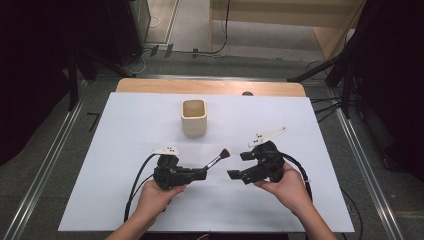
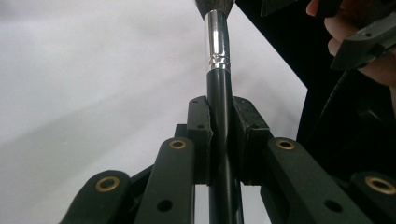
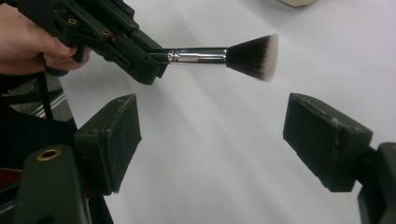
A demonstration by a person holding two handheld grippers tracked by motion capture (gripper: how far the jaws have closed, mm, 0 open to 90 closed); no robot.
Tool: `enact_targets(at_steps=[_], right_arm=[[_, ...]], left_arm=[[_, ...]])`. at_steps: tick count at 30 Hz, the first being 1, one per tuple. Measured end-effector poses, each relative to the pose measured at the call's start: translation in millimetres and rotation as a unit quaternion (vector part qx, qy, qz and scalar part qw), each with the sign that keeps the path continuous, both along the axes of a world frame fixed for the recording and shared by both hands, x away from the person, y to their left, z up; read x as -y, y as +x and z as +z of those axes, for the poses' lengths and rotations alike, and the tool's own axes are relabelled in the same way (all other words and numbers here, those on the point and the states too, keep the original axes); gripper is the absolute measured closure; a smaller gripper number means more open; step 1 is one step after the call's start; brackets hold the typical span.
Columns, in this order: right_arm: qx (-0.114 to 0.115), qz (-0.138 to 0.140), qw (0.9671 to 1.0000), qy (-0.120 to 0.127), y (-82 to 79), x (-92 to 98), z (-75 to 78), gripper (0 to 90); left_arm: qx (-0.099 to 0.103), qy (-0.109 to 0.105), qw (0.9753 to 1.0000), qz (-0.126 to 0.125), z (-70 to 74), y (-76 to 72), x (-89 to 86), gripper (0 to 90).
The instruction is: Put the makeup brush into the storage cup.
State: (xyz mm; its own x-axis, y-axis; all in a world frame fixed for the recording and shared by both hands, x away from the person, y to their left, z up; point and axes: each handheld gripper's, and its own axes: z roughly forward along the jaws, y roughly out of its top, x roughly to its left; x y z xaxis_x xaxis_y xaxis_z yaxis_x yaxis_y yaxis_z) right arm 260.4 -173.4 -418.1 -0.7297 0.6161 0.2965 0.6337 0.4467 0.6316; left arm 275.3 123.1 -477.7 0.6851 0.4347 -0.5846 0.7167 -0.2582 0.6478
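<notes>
Jaws of the left gripper (image 1: 202, 174) pinch the slim black handle of a makeup brush (image 3: 219, 56) with chrome ferrule and soft dark bristles, held above the white table sheet (image 1: 120, 150); light, rigid, likely slippery, best gripped mid-handle. Right gripper (image 3: 210, 135) spread wide, empty, nearby

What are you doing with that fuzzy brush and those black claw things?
A person sits at a white table with a gripper in each hand. The left gripper is shut on the black handle of a makeup brush, holding it above the table with its bristles pointing toward the right gripper. The right gripper has its jaws wide open and holds nothing, close by the bristles. A cream cup stands upright farther back on the table, apart from both grippers.
</notes>
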Motion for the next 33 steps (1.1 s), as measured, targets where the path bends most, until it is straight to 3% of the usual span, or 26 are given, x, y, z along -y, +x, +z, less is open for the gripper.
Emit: enact_targets(at_steps=[7, 14, 25, 29, 33], right_arm=[[0.004, -0.013, 0.9999, 0.003, -6.0, -1.3, -1.5, 21.2], [0.009, -0.031, 0.9994, 0.012, -10.8, 0.1, -3.6, 22.3], [0.015, -0.055, 0.9976, 0.038, -19.0, 1.3, -10.7, 21.8], [0.022, -0.072, 0.9954, 0.060, -22.2, 4.1, -13.4, 21.8], [0.026, -0.076, 0.9950, 0.059, -25.2, 3.0, -14.1, 22.1]], left_arm=[[0.006, -0.018, 0.9998, 0.012, -2.0, -4.5, 0.7, 79.5], [0.031, -0.017, 0.9988, 0.033, -2.4, -12.5, 3.2, 79.5], [0.069, -0.044, 0.9934, 0.081, -1.1, -19.3, -1.9, 79.5], [0.067, -0.054, 0.9917, 0.095, -2.0, -20.9, -3.4, 79.5], [0.068, -0.056, 0.9912, 0.099, -5.0, -23.7, -1.4, 79.5]])
